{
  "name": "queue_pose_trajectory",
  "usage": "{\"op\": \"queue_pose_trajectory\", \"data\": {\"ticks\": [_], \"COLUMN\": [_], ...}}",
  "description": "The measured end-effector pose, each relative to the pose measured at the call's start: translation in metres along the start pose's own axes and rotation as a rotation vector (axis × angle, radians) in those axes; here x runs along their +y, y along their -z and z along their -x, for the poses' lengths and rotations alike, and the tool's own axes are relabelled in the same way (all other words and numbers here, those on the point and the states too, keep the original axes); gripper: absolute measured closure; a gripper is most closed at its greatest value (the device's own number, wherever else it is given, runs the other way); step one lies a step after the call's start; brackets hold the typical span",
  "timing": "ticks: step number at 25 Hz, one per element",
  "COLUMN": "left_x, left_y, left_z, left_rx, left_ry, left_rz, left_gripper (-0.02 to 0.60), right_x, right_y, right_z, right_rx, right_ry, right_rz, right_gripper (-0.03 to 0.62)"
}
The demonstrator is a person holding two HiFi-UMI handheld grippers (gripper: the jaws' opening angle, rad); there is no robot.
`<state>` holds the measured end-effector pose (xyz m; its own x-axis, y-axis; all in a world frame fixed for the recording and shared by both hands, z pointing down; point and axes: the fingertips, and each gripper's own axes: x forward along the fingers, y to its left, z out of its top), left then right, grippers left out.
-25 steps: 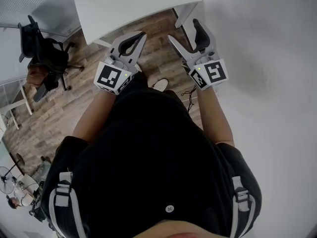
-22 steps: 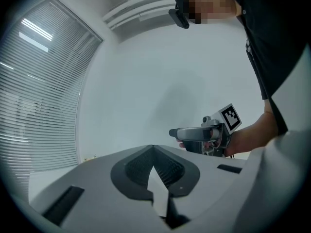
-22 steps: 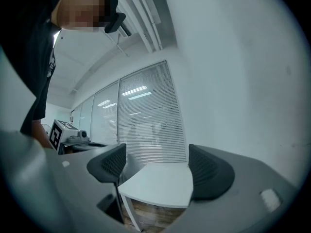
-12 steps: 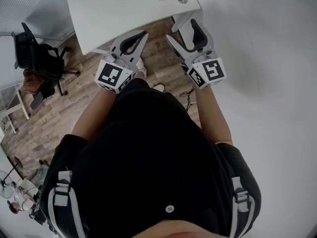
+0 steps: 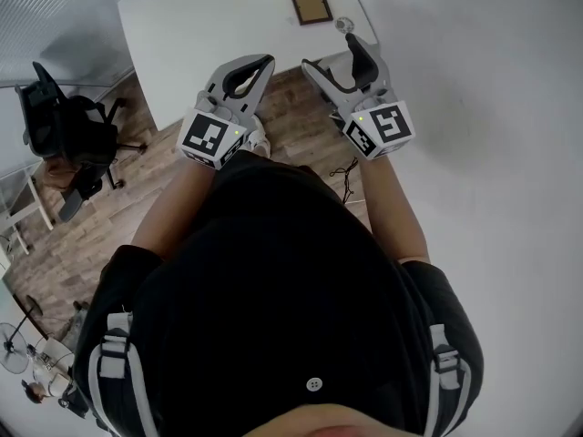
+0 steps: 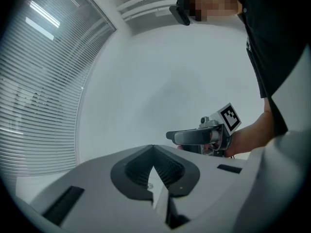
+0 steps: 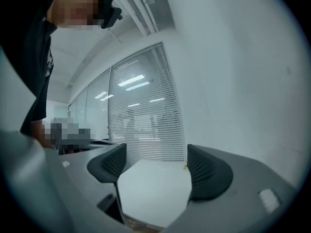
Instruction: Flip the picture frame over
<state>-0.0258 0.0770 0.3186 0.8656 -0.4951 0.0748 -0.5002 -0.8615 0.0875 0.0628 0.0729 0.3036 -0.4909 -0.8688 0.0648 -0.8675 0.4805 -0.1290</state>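
Observation:
A small brown picture frame (image 5: 310, 5) lies flat on the white table (image 5: 219, 25) near its far right corner. Both grippers hang in the air short of the table's near edge, well away from the frame. My left gripper (image 5: 265, 63) is shut with nothing in it; in the left gripper view its jaws (image 6: 153, 149) meet at the tips. My right gripper (image 5: 336, 56) is open and empty. In the right gripper view its two dark pads (image 7: 109, 162) stand wide apart, with the table top (image 7: 155, 188) between them.
A small round object (image 5: 343, 25) lies on the table just right of the frame. A black office chair (image 5: 64, 126) stands on the wooden floor (image 5: 109, 198) at the left. A white wall (image 5: 492, 107) runs along the right. The right gripper (image 6: 199, 136) shows in the left gripper view.
The table and the picture frame have slid further down into the head view, closer to the grippers. Both grippers have kept their states, left shut and right open.

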Motion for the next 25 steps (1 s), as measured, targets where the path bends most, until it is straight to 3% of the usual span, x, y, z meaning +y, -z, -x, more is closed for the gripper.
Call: {"op": "queue_pose_trajectory", "data": {"ticks": [8, 16, 25], "left_x": [0.069, 0.105, 0.128], "left_y": [0.003, 0.011, 0.033], "left_z": [-0.030, -0.054, -0.096], "left_rx": [0.008, 0.032, 0.069], "left_ry": [0.038, 0.044, -0.060], "left_rz": [0.018, 0.034, 0.062], "left_gripper": [0.574, 0.574, 0.574], "right_x": [-0.026, -0.053, -0.107], "right_y": [0.004, 0.020, 0.041], "right_z": [-0.067, -0.102, -0.145], "right_rx": [0.036, 0.070, 0.124], "right_ry": [0.038, 0.065, 0.002], "right_rz": [0.000, -0.040, -0.072], "right_gripper": [0.197, 0.197, 0.200]}}
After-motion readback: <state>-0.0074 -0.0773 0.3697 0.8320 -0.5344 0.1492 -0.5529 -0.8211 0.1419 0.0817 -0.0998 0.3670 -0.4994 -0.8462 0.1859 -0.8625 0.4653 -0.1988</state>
